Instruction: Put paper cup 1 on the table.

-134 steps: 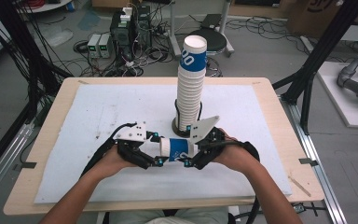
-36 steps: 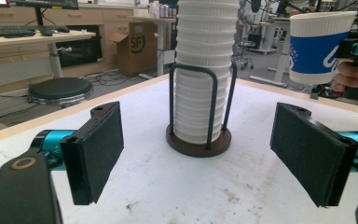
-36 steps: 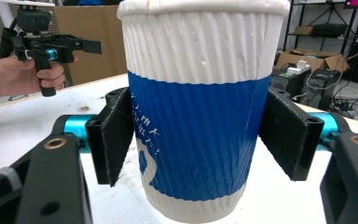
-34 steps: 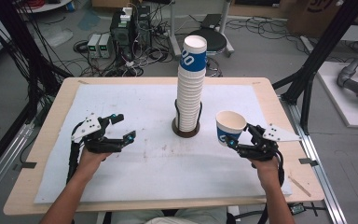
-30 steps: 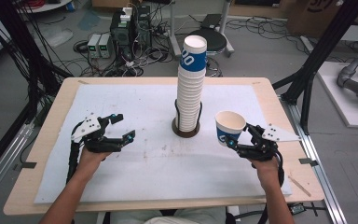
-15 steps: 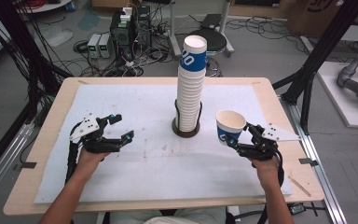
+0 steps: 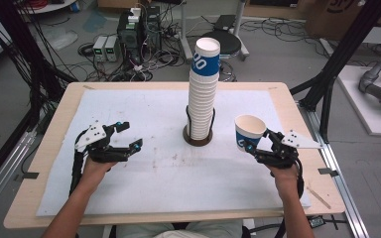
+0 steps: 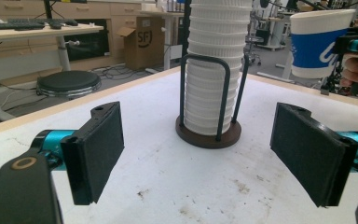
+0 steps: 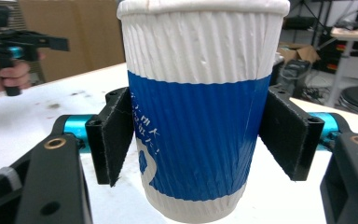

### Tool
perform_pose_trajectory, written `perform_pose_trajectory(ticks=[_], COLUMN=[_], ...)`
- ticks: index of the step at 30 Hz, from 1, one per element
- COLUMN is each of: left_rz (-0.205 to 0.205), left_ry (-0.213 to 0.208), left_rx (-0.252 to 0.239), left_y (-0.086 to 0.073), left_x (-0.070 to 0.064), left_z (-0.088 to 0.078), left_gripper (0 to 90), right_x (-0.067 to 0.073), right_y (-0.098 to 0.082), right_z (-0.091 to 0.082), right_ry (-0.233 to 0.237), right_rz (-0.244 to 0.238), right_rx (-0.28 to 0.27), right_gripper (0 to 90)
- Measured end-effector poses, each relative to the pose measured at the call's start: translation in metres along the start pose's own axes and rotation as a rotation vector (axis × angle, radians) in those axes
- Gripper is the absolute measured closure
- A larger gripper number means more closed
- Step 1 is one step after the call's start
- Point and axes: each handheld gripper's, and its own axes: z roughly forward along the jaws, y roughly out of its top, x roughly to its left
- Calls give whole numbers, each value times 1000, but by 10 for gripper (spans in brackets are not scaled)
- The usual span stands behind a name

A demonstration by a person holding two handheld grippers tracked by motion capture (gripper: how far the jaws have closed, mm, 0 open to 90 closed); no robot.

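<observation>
nothing moved, right claw [image 7: 252, 144] gripping cup [image 7: 248, 131], seemingly lifted

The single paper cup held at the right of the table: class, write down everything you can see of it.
The paper cup is a ribbed, double-walled cup, white at the top with a rolled rim and a blue band with white lettering below. It is upright, mouth open and, as the high view shows, empty inside. The right tongs clamp it on both sides at the blue band, a black pad pressing each flank. In the high view it is held to the right of the cup stack, apart from it.
</observation>
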Motion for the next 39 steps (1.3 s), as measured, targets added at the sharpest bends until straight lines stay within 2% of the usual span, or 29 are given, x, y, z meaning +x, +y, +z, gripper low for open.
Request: perform_pose_trajectory(ticks=[10,17,27,39], left_rz=[-5,-3,-6,-5], left_ry=[3,3,0,-1], left_rx=[7,10,14,16], left_y=[-1,-2,-2,-2], left_x=[1,1,0,0], left_z=[1,1,1,1], left_gripper=[172,172,172,173], right_x=[-24,-37,-45,-45], right_y=[-11,-23,-35,-40], right_z=[16,33,41,30], right_ry=[-144,-207,-232,-220], right_rz=[52,104,128,128], right_rx=[74,167,257,287], right_gripper=[302,301,298,263])
